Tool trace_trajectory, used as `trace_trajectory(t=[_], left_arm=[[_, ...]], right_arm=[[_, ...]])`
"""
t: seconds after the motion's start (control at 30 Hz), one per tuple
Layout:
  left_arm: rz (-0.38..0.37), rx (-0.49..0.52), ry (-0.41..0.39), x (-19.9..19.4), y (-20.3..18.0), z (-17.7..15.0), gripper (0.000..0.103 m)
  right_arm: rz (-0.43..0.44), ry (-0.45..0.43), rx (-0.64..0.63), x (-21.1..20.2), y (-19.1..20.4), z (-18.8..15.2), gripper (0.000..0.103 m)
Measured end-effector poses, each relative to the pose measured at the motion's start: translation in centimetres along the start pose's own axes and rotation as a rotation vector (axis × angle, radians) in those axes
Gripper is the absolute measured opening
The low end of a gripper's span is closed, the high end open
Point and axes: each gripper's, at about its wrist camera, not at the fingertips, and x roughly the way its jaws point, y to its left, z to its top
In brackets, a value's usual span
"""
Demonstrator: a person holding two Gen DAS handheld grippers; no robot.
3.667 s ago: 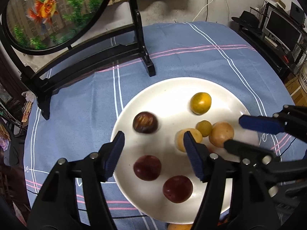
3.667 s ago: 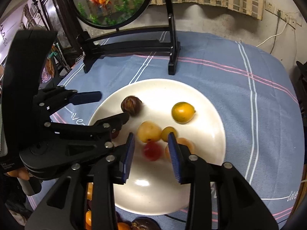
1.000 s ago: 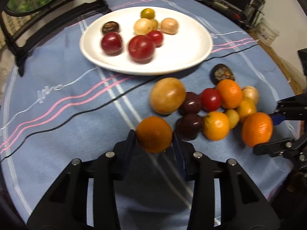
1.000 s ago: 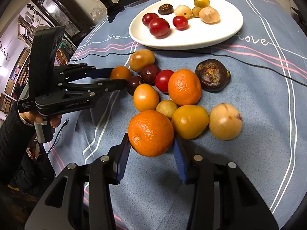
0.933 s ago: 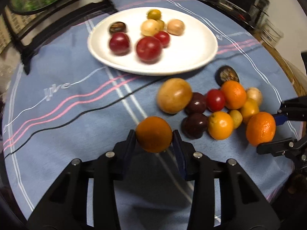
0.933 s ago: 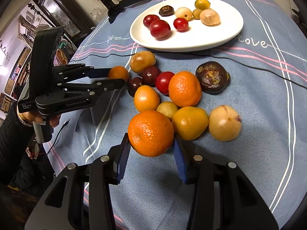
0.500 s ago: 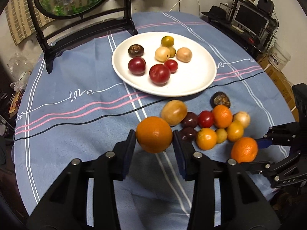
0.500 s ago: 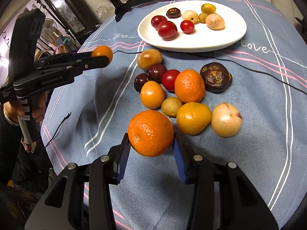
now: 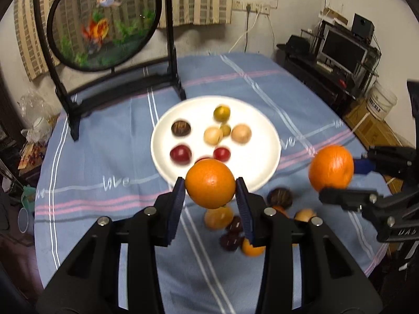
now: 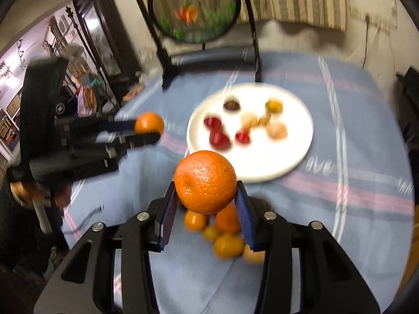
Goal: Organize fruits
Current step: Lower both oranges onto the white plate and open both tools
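With our left gripper point(image 9: 210, 192) clamped on a smooth orange point(image 9: 210, 183) and our right gripper point(image 10: 205, 195) clamped on a dimpled orange point(image 10: 205, 181), both lifted, seven small fruits already sit on the white plate point(image 9: 264, 136) ahead while a cluster of loose fruit point(image 10: 225, 231) beneath our jaws awaits sorting.

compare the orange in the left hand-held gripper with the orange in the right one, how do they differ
The left gripper's orange has smooth, glossy skin; the right gripper's orange is coarsely pebbled, with a dimpled stem end showing. Seen together in the left wrist view, the left gripper's orange hangs over the near rim of the white plate, while the right gripper's orange hangs beside the plate, over the tablecloth. Both are round, bright orange, and clamped off the table between blue pads.
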Motion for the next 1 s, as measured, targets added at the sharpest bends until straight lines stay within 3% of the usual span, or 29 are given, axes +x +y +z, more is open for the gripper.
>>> trace_trajectory(t=[0.1,0.3,1.0], left_arm=[[0.009,-0.017,-0.015,0.0,-0.3,1.8,0.040],[0.020,-0.028,-0.015,1.6,-0.4,4.3,0.040],[0.079,0.004,0.075,10.8,0.9,7.3,0.040]], right_arm=[[-0.022,-0.050,-0.013,-0.6,-0.6,2.9,0.044],[-0.039,-0.074,-0.014,0.2,-1.4,5.4,0.044],[-0.041,0.031,0.001,7.8,-5.4,8.0,0.044]])
